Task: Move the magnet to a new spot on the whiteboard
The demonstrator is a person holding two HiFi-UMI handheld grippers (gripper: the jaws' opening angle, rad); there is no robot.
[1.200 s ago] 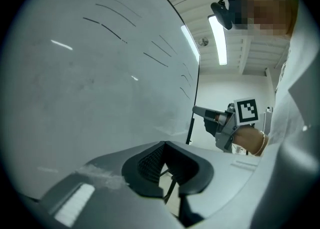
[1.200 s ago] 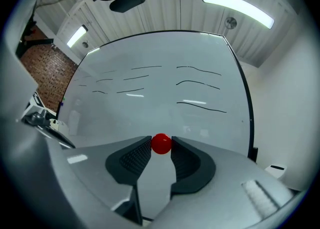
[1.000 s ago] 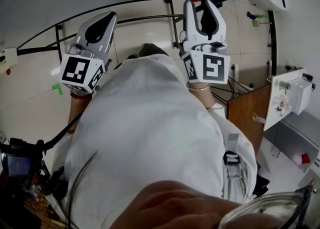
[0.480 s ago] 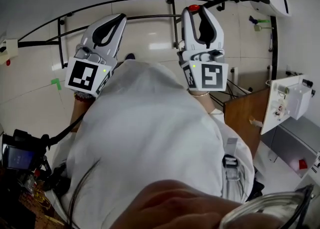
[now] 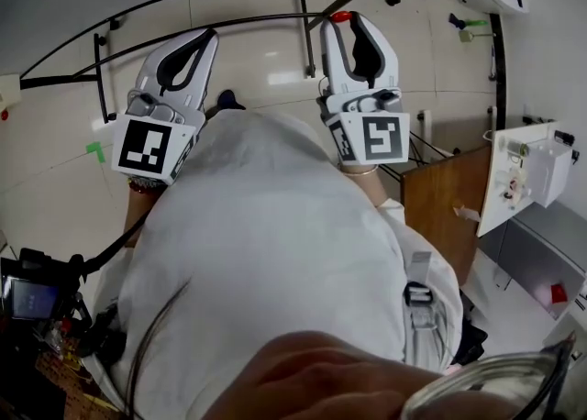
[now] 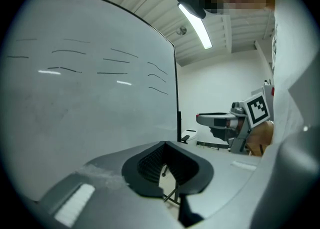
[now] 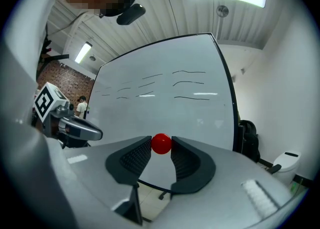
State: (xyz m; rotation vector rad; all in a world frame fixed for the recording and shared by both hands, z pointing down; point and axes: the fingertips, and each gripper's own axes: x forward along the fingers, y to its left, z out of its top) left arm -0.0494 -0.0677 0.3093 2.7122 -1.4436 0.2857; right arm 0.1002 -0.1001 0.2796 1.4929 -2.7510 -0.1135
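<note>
A small red round magnet (image 7: 161,143) sits between the tips of my right gripper (image 7: 161,148), whose dark pads press on it from both sides. The head view shows the magnet (image 5: 341,16) at the top of the right gripper (image 5: 343,24), held up in front of me. The whiteboard (image 7: 165,105) stands ahead with several thin black lines on it; whether the magnet touches it I cannot tell. My left gripper (image 5: 204,38) is raised beside it, shut with nothing in it. In its own view the left gripper (image 6: 165,145) faces the board (image 6: 85,98).
A black metal frame (image 5: 303,19) runs along the board's foot. At the right stand a brown wooden panel (image 5: 440,198) and a white box (image 5: 532,175). Camera gear (image 5: 32,294) lies at the lower left. A dark chair (image 7: 248,135) stands beside the board's right edge.
Both grippers have shifted a little to the left in the head view. The right gripper still holds the magnet and the left stays shut.
</note>
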